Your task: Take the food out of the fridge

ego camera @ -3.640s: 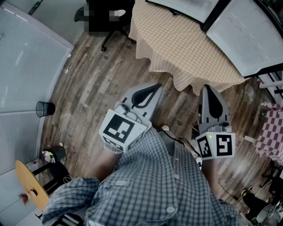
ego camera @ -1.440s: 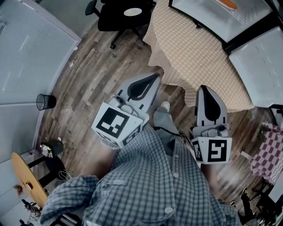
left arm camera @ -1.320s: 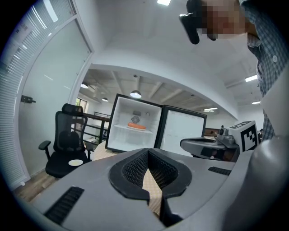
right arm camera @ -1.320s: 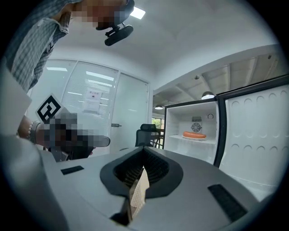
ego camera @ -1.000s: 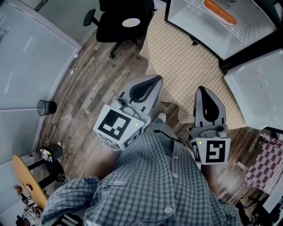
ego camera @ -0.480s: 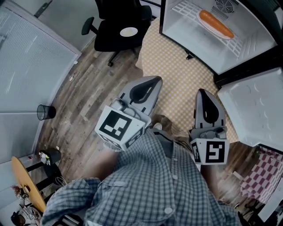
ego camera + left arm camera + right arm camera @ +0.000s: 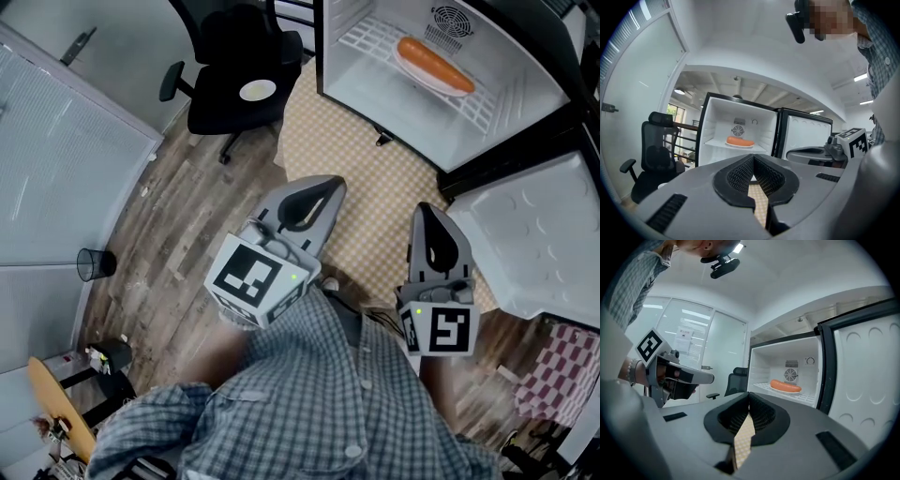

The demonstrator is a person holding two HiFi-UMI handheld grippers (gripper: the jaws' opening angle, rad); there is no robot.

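An orange sausage point(image 7: 433, 64) lies on a white plate on the wire shelf of the open fridge point(image 7: 375, 89), which stands on the table. Both gripper views show the sausage point(image 7: 739, 140) point(image 7: 785, 386) straight ahead, well beyond the jaws. In the head view my left gripper point(image 7: 328, 183) and my right gripper point(image 7: 424, 208) hover side by side over the checkered cloth, short of the fridge. The left gripper point(image 7: 752, 157) is shut and empty. The right gripper point(image 7: 749, 394) has its tips together, with nothing held.
The white fridge door point(image 7: 530, 253) swings out to the right, close to my right gripper. The table with the checkered cloth point(image 7: 366, 187) lies under both grippers. A black office chair point(image 7: 234, 75) with a small plate on its seat stands at the left. A bin point(image 7: 94, 263) sits on the wooden floor.
Both grippers have moved forward over the checkered table toward the fridge. The fridge interior and the sausage have come fully into the head view. Both pairs of jaws stay shut.
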